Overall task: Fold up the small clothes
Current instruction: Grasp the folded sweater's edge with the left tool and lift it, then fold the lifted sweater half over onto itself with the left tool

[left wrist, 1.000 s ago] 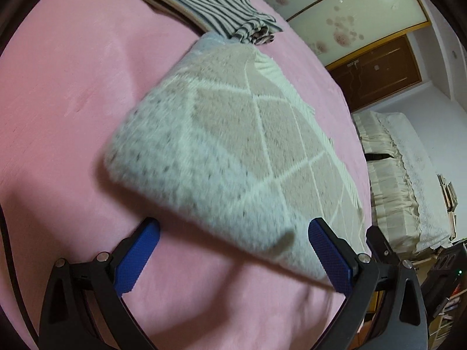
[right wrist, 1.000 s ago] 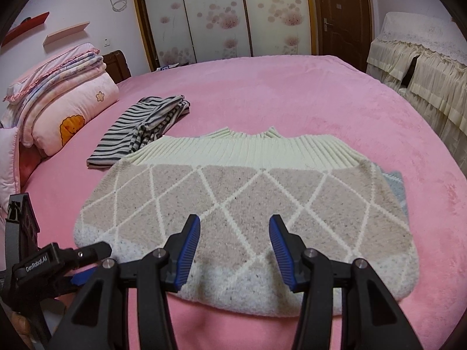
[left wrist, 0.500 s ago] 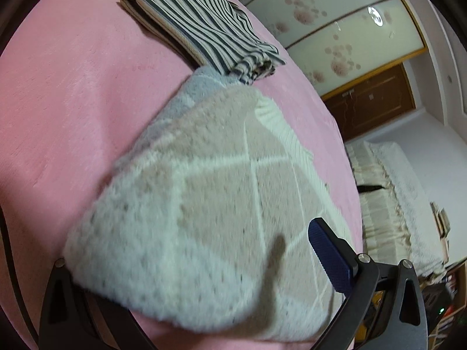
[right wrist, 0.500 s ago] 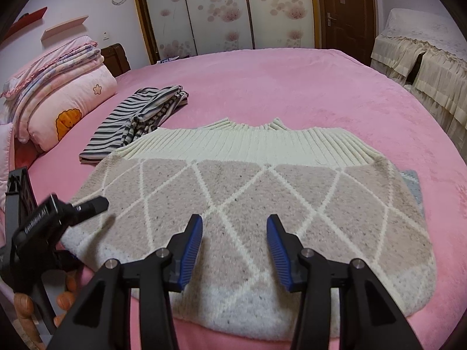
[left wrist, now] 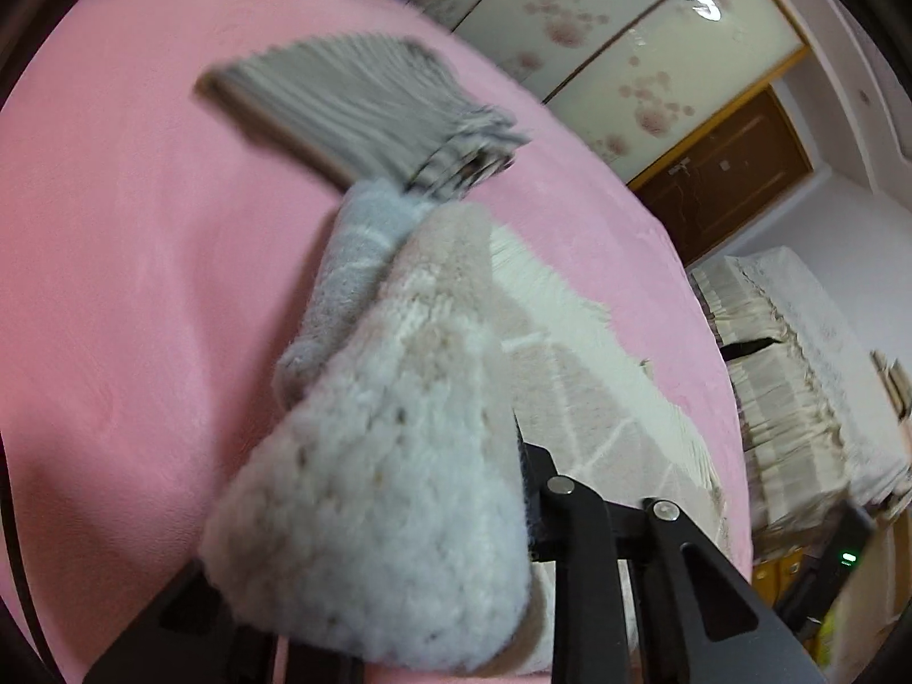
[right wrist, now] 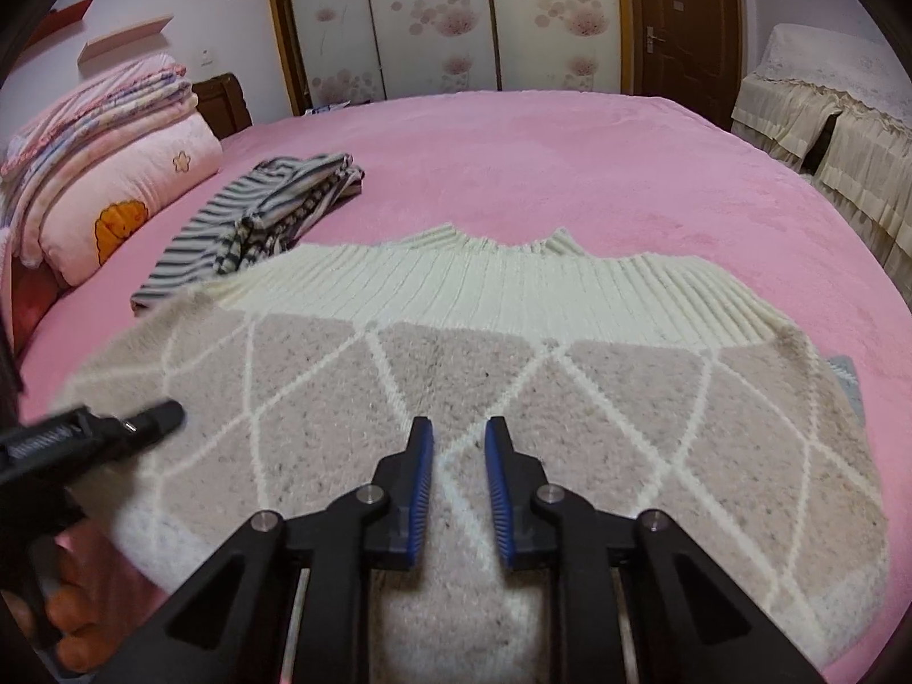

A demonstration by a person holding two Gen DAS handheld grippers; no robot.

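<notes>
Sweater (right wrist: 456, 376) on pink bed (right wrist: 570, 171); floral wardrobe doors (right wrist: 444, 17) behind

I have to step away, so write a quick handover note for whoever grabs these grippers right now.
Left gripper: shut on the sweater, its left corner lifted off the pink bed.
Right gripper: open, low over the sweater's near hem, gripping nothing.
Striped garment: already folded, beyond the sweater's left end.
Done: corner grasped.
Left: grasp with the right, then fold the sweater.

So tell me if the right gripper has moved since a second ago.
Yes. The right gripper has moved forward over the sweater, toward its ribbed collar and the striped garment; its fingers have also narrowed.
</notes>
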